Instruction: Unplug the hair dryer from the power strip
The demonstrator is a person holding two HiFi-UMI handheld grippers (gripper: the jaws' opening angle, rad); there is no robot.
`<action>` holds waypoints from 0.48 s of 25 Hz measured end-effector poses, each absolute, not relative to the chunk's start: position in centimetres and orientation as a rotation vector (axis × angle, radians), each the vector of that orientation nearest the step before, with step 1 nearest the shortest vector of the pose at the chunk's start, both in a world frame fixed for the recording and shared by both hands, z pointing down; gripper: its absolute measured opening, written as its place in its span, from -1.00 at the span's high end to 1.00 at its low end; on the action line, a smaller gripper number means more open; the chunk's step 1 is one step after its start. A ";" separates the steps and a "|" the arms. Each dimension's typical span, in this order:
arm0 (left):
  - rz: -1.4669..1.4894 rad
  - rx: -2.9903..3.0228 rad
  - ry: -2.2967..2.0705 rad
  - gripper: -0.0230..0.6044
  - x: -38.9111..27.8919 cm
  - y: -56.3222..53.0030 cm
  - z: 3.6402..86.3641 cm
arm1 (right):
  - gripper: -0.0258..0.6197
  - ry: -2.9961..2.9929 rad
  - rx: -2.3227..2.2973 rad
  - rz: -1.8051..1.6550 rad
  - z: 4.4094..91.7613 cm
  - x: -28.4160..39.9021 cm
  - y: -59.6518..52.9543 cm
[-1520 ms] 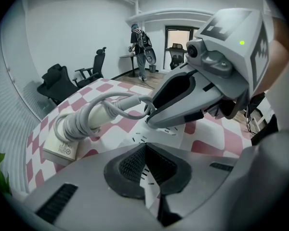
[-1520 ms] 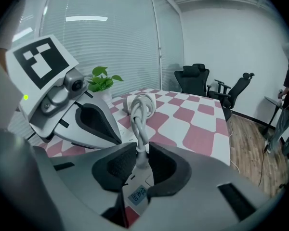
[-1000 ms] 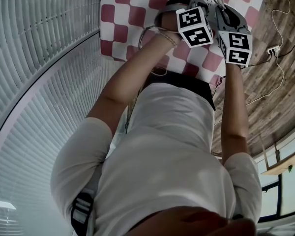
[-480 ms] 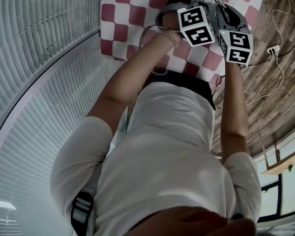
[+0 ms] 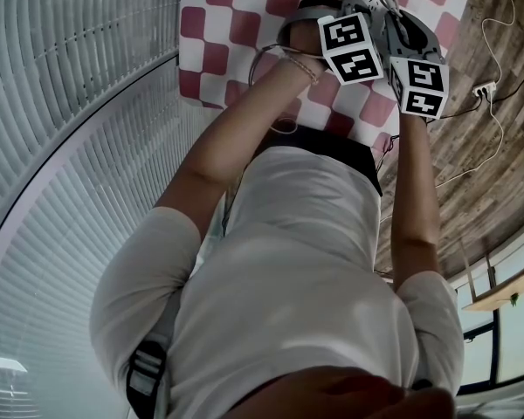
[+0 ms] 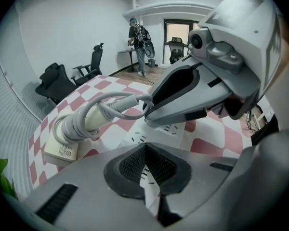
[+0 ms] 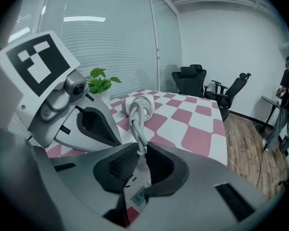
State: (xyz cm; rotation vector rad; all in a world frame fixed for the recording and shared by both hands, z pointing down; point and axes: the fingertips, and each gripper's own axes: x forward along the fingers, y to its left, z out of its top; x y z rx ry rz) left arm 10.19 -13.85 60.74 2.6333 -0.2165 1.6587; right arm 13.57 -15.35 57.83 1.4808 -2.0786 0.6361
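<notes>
Your left gripper (image 6: 145,147) is clenched, pads together with nothing between them. Its tips point down at the white power strip (image 6: 151,134), which lies right beneath them on the checked tablecloth (image 6: 108,86). Whether they press on it I can't tell. Out ahead and to the left of those jaws sits the cream hair dryer (image 6: 62,148), with its grey cord (image 6: 111,107) wound round it. From there the cord runs across toward your other tool. Over to the right, your right gripper (image 7: 138,152) is just beside the left one and is grasping that cord. Its pads squeeze it from both sides at the spot where it drops to the strip below. Straight beyond its tips the cord climbs back to the hair dryer.
</notes>
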 end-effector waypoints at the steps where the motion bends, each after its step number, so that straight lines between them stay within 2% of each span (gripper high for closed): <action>1: 1.660 2.632 -0.216 0.83 10.2 -13.9 60.8 | 0.68 -2.080 1.484 0.641 57.9 13.7 -15.5; 12: 1.648 2.613 -0.221 0.83 10.3 -13.8 60.7 | 0.69 -2.067 1.499 0.648 57.6 13.6 -15.1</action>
